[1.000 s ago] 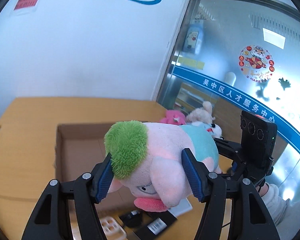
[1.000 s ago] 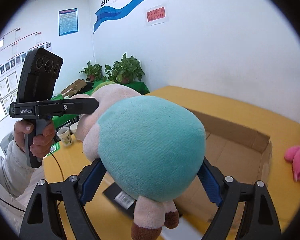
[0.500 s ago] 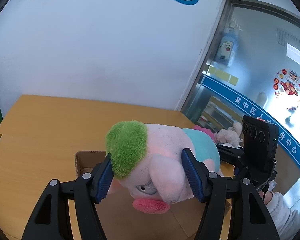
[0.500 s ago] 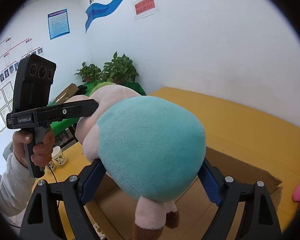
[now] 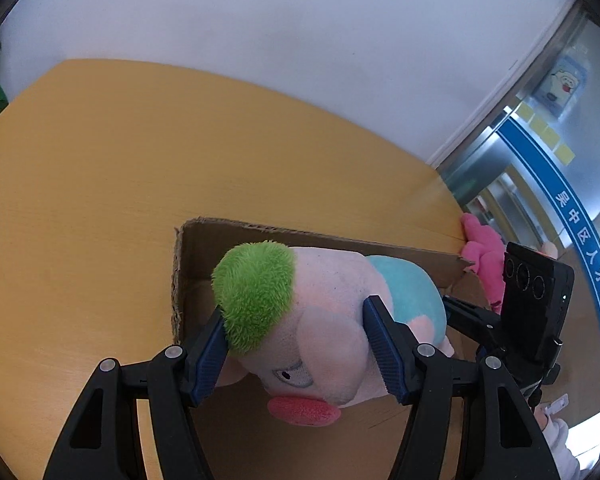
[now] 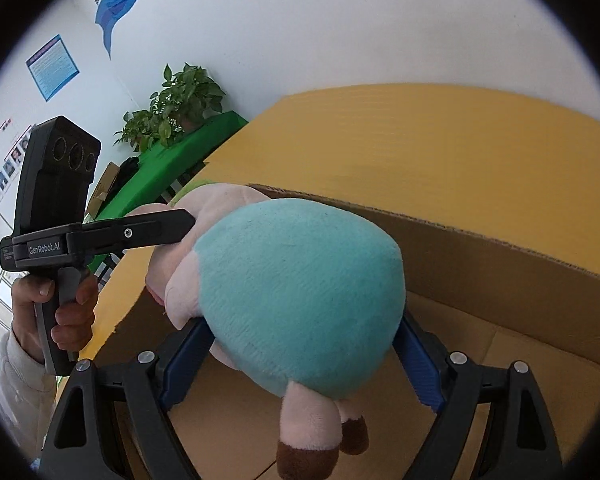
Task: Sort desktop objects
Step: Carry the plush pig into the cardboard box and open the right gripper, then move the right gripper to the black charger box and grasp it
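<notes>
Left gripper [image 5: 300,344] clamps plush pig [image 5: 324,320] head, right gripper [image 6: 300,356] clamps its teal body. Two-ended grip keeps it level above cardboard box [image 5: 196,264], likely for dropping in.

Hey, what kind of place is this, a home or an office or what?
Probably an office or public service centre: a glass door with a blue lettered band, wall posters and photo rows, potted plants and a wide wooden table.

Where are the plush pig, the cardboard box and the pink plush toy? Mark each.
plush pig [image 5: 256,292], left wrist view, green hair tuft.
cardboard box [image 6: 480,256], right wrist view, far wall.
pink plush toy [image 5: 486,248], left wrist view, its body.
</notes>
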The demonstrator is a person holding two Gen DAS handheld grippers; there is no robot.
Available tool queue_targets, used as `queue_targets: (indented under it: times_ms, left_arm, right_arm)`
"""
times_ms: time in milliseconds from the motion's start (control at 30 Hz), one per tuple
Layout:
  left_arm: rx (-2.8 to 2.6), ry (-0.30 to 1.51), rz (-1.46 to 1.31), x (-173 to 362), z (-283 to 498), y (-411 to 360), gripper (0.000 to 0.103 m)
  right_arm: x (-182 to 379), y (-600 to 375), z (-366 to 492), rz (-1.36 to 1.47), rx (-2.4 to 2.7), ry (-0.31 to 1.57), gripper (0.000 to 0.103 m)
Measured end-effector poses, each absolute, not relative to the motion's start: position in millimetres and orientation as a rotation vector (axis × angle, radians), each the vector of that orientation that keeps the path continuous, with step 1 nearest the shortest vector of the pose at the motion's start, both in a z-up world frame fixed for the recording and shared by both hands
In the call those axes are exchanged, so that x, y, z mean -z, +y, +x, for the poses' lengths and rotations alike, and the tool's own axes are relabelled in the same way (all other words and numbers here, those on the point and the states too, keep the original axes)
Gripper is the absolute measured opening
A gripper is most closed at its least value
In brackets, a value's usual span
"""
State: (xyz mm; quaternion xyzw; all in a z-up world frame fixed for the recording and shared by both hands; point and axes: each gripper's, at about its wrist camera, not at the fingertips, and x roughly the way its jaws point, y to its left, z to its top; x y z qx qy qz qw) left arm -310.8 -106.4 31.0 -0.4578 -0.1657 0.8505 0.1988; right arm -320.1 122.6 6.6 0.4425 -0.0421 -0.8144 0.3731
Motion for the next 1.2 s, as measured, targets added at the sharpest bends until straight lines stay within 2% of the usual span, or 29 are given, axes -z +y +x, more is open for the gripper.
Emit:
queue_targets:
  times_ms: [200, 500, 700, 833, 967, 1033, 1100, 1200]
  left_arm:
    - [-2.396, -0.466, -1.323, -23, -311, -109, 0.065]
    - [-2.493, -0.463, -1.254, -52, -301, -118, 0.078]
    - [-2.591, -0.294, -1.158, -84, -267, -109, 0.079]
    - [-2.659, -0.168, -1.087, -105, -232, -99, 0.08]
    - [-2.708, -0.126, -1.001, -125, -191, -93, 0.087]
    - [-2.732, -0.103, -0.959, -134, -171, -87, 0.089]
    - [-2.746, -0.094, -0.916, -142, -148, -84, 0.091]
    - [-2.731, -0.095, -0.88, -149, -117, -82, 0.092]
  right_arm:
    - [12, 126, -327, 1.112, 2.075, -0.16, 0.087]
    - [3, 119, -338, 1.058, 2.107, -0.157, 0.088]
    - [-9, 124, -335, 1.119, 2.144, -0.158, 0.089]
    - [-47, 124, -324, 1.095, 2.16, -0.203, 0.092]
    - [-98, 136, -278, 1.007, 2.259, -0.09, 0.094]
    - [-124, 146, -245, 0.937, 2.322, -0.013, 0.099]
    - [-141, 164, -212, 0.865, 2.369, 0.02, 0.103]
    - [-162, 178, -167, 0.785, 2.413, 0.032, 0.103]
